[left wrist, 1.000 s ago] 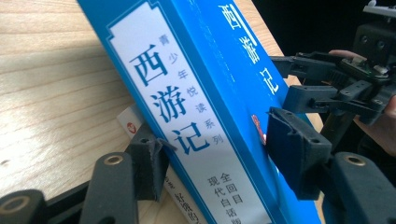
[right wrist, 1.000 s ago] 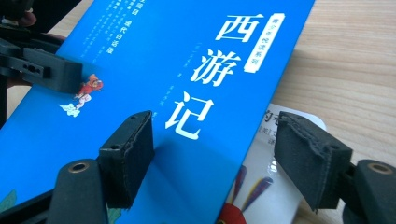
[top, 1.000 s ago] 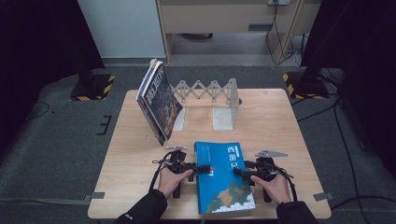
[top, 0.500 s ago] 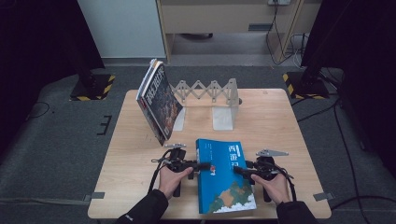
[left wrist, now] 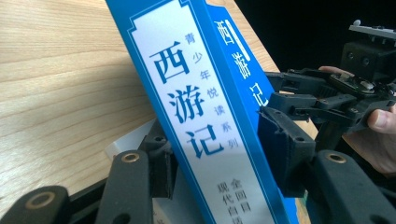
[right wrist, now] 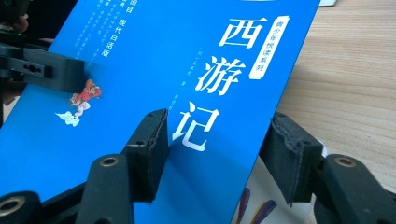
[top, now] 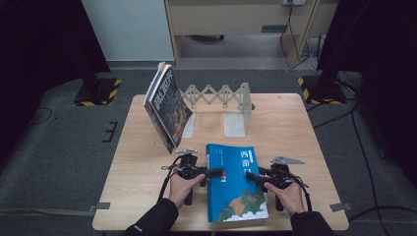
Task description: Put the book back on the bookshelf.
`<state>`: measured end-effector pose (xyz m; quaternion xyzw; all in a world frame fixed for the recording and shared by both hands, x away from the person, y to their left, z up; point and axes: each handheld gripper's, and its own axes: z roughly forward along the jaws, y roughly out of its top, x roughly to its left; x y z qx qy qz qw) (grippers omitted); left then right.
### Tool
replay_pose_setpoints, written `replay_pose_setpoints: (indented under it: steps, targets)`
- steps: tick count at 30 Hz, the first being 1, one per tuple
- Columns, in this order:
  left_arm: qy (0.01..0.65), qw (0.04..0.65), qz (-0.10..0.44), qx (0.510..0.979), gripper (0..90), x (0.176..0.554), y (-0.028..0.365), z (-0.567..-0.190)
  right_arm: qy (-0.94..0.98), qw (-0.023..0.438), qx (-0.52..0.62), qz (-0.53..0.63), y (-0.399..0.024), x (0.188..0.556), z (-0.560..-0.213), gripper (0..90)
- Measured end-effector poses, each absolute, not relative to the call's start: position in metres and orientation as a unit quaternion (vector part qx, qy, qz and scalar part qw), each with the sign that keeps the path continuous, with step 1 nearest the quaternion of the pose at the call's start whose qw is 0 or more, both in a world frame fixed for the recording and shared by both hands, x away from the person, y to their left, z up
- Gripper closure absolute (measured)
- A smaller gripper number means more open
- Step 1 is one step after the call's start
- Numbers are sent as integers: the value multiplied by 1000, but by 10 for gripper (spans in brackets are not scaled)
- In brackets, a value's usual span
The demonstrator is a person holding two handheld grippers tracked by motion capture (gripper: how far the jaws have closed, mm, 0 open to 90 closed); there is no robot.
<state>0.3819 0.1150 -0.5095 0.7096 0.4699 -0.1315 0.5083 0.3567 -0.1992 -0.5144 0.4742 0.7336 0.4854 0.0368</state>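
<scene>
Leaning inside the accordion rack (top: pixel 221 96) stood dark books (top: pixel 167 105) (tilted); your left claw (top: pixel 220 173) and right claw (top: pixel 250 175) pinched the blue book (top: pixel 235 184), having just closed.

Looks like a lab or recording studio set up for handling trials, not a home. Plain light wooden table (top: pixel 295 128) standing alone on grey carpet (top: pixel 64 167). Black curtains (top: pixel 44 39) hung to the left and right of the table. Stand feet marked with yellow-and-black hazard tape (top: pixel 101 93) just off both far corners of the table. Loose cables (top: pixel 364 147) trailing over the carpet right of the table. Tape markers (top: pixel 103 205) stuck to the floor by the near corners. Beige cabinet (top: pixel 236 19) and white wall panel (top: pixel 128 29) behind the table.
</scene>
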Motion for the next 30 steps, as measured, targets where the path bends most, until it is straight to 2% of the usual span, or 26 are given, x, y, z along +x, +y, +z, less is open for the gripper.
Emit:
replay_pose_setpoints:
  steps: [14,24,30]
  targets:
    - [480,493,-154,709,420,392,99,-520,738,41,470,482,-198,357,-514,429]
    - [485,503,-170,695,547,391,104,-512,736,28,471,485,-201,358,-515,414]
    - [471,512,-156,701,558,387,103,-506,733,20,463,498,-202,360,-518,357]
